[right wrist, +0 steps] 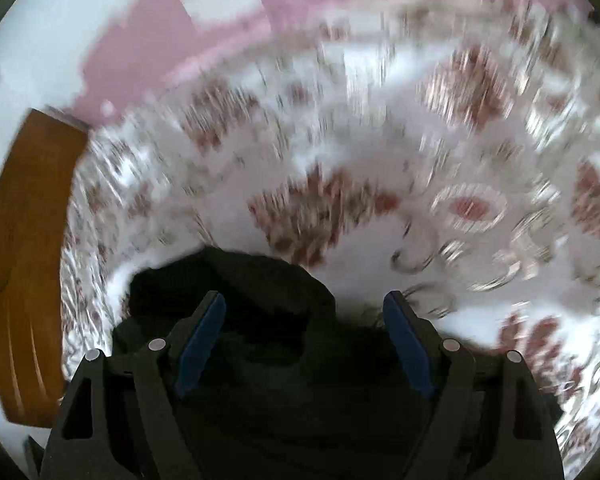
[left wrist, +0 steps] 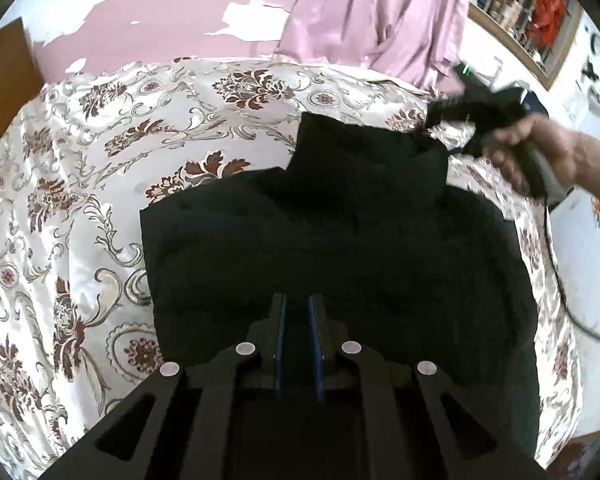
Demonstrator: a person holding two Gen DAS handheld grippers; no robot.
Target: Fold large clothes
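A large black garment [left wrist: 340, 232] lies spread on the floral bedspread [left wrist: 100, 184]. My left gripper [left wrist: 299, 304] hovers over its near part, blue pads nearly together with a narrow gap and nothing seen between them. My right gripper [left wrist: 452, 114], held by a hand, is at the garment's far right corner. In the right wrist view, which is motion-blurred, the right gripper [right wrist: 306, 308] is open wide over a bunched black edge of the garment [right wrist: 236, 280].
A pink curtain [left wrist: 380, 12] hangs behind the bed. A wooden board [right wrist: 28, 264] stands at the bed's left side. A framed window [left wrist: 528, 12] and a cable [left wrist: 560, 280] are on the right.
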